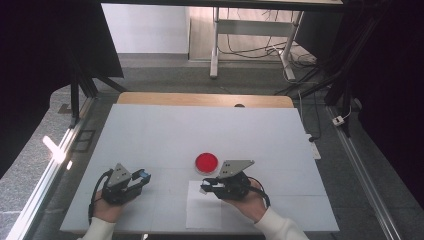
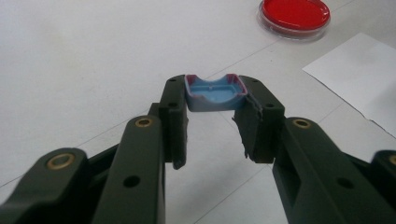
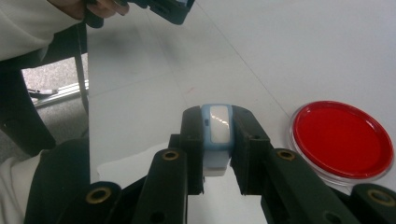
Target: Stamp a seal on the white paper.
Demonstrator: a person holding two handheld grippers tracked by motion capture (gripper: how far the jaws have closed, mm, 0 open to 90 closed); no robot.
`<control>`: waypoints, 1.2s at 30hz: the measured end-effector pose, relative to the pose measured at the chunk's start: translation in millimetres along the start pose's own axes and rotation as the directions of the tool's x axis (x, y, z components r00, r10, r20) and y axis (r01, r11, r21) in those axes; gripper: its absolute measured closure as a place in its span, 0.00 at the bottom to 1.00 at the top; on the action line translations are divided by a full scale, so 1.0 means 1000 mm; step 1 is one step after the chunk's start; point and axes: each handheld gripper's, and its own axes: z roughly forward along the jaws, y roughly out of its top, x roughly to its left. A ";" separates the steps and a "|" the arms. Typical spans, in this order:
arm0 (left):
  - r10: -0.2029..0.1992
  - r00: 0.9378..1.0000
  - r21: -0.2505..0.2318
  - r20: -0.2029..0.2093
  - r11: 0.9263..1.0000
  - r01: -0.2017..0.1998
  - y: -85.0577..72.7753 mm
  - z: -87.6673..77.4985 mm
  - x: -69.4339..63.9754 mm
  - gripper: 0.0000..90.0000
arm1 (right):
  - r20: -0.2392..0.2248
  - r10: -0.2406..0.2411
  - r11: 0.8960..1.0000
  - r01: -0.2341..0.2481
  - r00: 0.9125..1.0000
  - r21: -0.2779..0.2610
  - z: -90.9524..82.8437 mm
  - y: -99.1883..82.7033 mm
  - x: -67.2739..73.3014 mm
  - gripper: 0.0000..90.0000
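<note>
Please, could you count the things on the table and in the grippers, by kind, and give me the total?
Red round dish: 1
White paper sheet: 1
Blue pieces held in jaws: 2, a blue tray-like piece in the left gripper and a blue-and-white piece in the right gripper
Grippers: 2
Total: 6

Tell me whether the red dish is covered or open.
Cannot tell. The red dish has a clear rim around it, but whether a lid sits on top isn't discernible.
</note>
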 end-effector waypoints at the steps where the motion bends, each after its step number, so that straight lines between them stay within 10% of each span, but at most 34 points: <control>1: 0.000 1.000 0.000 -0.001 1.000 0.000 0.000 0.000 0.000 0.72 | 0.003 0.002 1.000 -0.002 1.000 0.007 0.000 -0.001 -0.001 0.84; 36: 0.004 1.000 0.000 0.003 1.000 -0.004 0.000 0.000 0.000 0.72 | 0.010 -0.056 0.991 0.054 0.998 0.125 0.025 -0.017 0.004 0.84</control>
